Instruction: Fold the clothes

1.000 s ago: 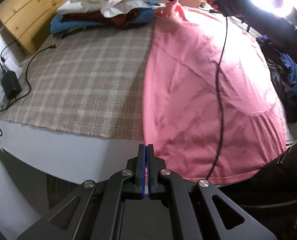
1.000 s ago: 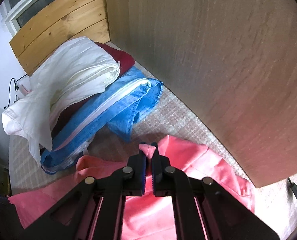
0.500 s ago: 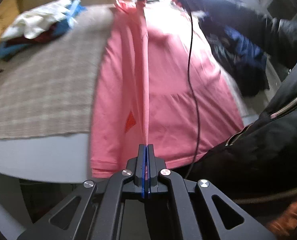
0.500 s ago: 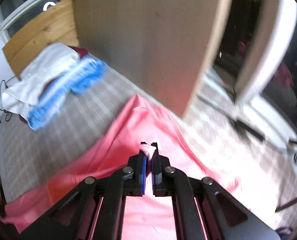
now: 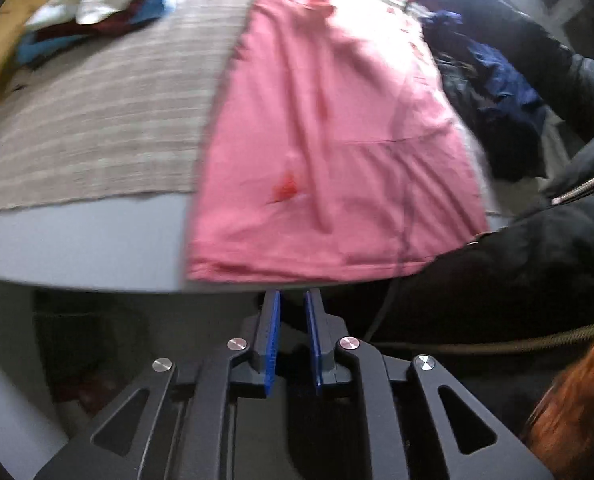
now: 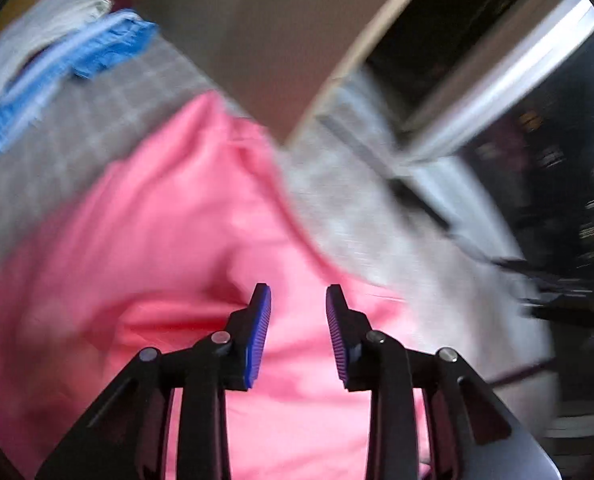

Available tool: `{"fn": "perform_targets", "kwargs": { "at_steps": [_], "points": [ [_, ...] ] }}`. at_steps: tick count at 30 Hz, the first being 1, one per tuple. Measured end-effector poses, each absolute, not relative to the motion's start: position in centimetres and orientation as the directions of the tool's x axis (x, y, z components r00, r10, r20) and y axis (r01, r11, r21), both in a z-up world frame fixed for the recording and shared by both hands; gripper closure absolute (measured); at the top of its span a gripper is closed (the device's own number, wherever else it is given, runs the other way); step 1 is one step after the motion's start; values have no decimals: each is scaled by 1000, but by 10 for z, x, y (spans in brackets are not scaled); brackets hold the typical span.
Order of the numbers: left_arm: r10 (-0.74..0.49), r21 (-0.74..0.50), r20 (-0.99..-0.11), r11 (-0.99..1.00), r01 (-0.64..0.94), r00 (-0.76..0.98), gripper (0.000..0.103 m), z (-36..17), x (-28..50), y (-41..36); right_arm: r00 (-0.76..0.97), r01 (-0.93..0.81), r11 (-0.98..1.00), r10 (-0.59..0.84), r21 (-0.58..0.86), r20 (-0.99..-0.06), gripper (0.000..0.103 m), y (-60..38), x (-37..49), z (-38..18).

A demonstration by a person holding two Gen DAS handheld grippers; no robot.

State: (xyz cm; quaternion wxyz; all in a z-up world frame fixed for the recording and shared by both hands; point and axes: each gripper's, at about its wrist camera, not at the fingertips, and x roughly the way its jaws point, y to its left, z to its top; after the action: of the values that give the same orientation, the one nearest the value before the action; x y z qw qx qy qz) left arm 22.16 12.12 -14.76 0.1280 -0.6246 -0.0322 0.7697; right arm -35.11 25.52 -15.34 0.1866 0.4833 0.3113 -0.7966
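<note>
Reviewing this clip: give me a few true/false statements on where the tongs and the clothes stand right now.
1. Both tongs are open. True: left tongs, right tongs.
2. The pink garment is pinched in the right tongs. False: it lies free on the bed.
3. A pile of clothes sits at the far end of the checked blanket. True.
4. The pink garment is rolled into a ball. False: it is spread flat.

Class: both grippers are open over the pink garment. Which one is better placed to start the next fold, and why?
Probably the left gripper: it sits open right at the pink garment's near hem. The right gripper hovers over mid-fabric, with no edge between its fingers.
</note>
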Motion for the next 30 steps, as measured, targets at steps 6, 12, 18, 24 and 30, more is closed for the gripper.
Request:
{"fn": "perform_targets", "kwargs": {
  "at_steps": [6,12,18,24,30],
  "points": [
    [128,-104,-965,-988,-117,-227,86,-173,180,92,-381,717,-687,-245,-117,-891,73,234,-321,-138],
    [146,-124,-977,-982,-144,-156,85,-204,163,92,-312,727,-681,-222,-83,-924,73,235,-324,-162],
    [171,-145,-970,-977,-154,-171,102,-195,181,80,-242,736,-676,-197,-47,-950,65,236,-327,-186],
    [172,-152,-969,-981,-121,-176,101,-191,193,65,-306,715,-693,-192,-92,-932,65,237,-343,-168],
    [172,-156,-975,-980,-122,-142,101,-199,187,65,-399,646,-762,-283,-48,-872,65,214,-394,-149]
  ]
}}
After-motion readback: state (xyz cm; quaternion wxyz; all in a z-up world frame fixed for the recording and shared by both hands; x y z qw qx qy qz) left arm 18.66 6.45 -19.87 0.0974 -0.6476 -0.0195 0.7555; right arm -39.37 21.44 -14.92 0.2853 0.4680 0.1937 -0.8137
